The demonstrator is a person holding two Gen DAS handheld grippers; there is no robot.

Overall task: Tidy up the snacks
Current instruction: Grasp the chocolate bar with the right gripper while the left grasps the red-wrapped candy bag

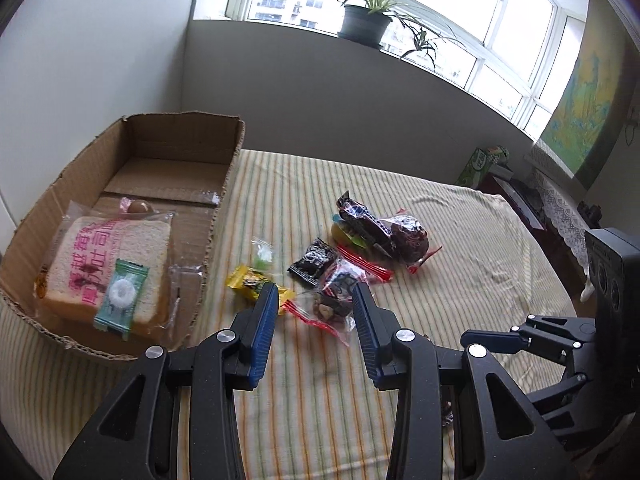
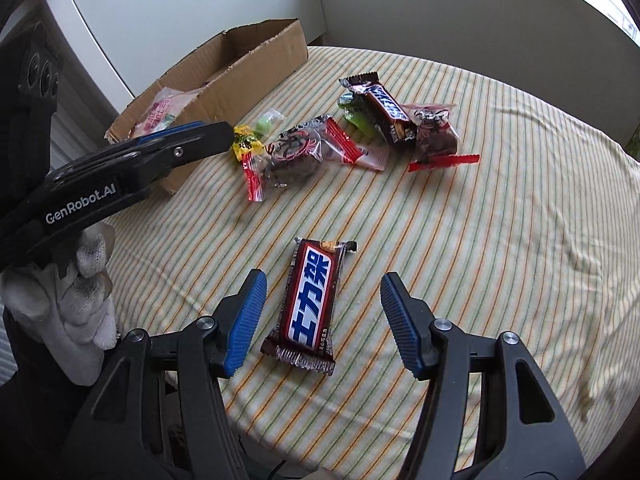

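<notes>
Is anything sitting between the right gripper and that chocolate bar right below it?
Nothing visible does. The chocolate bar lies alone on the striped cloth, framed by the open right gripper, neither pad touching it. The other snacks lie farther off, toward the cardboard box.

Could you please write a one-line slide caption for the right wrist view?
Right gripper hovers, jaws open, over a Snickers bar on the striped cloth, box behind.

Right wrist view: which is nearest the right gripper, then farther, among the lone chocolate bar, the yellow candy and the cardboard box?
1. Lone chocolate bar, lying between the right gripper's open fingers.
2. Yellow candy, up left in the snack pile.
3. Cardboard box, farthest, upper left.
</notes>
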